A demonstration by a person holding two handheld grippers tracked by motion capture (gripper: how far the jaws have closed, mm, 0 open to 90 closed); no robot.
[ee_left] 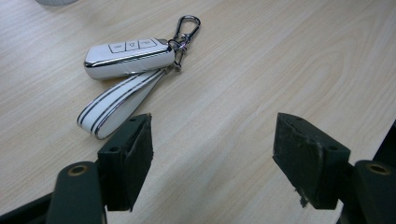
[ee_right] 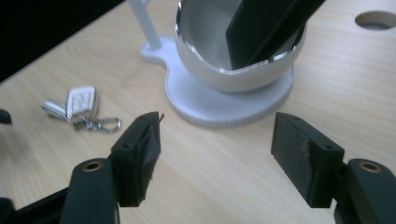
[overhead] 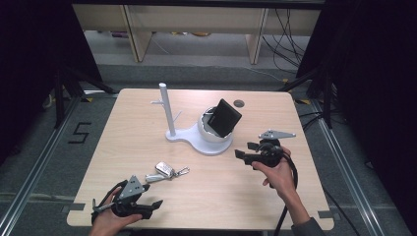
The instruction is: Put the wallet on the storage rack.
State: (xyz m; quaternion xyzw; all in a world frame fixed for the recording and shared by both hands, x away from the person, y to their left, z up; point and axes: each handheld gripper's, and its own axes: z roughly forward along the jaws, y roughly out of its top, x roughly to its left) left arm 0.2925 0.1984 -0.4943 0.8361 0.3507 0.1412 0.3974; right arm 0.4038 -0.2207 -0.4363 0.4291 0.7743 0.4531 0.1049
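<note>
Both pairs of jaws stood wide apart with nothing between them. The left gripper (ee_left: 212,158) sat low over the front of the table (overhead: 123,123), its pads bare, with the white key fob (ee_left: 128,57) lying flat just ahead of it, the striped strap (ee_left: 119,100) trailing back almost to the left pad and the metal clip (ee_left: 187,28) pointing away. The right gripper (ee_right: 215,158), likewise released, faced the white stand (ee_right: 233,100) whose bowl held a black wallet (ee_right: 261,28) leaning on the rim.

The likely snag: a grab at the limp strap alone could let the fob swing or slip, and a shallow pinch on the smooth casing might skid it across the wood. A careless right hand could also nudge the bowl and tip the wallet out.

The high view revealed the stand's upright post (overhead: 166,108) and its pegs, cropped in the right gripper view; the left gripper view alone resolved the fob's buttons.
</note>
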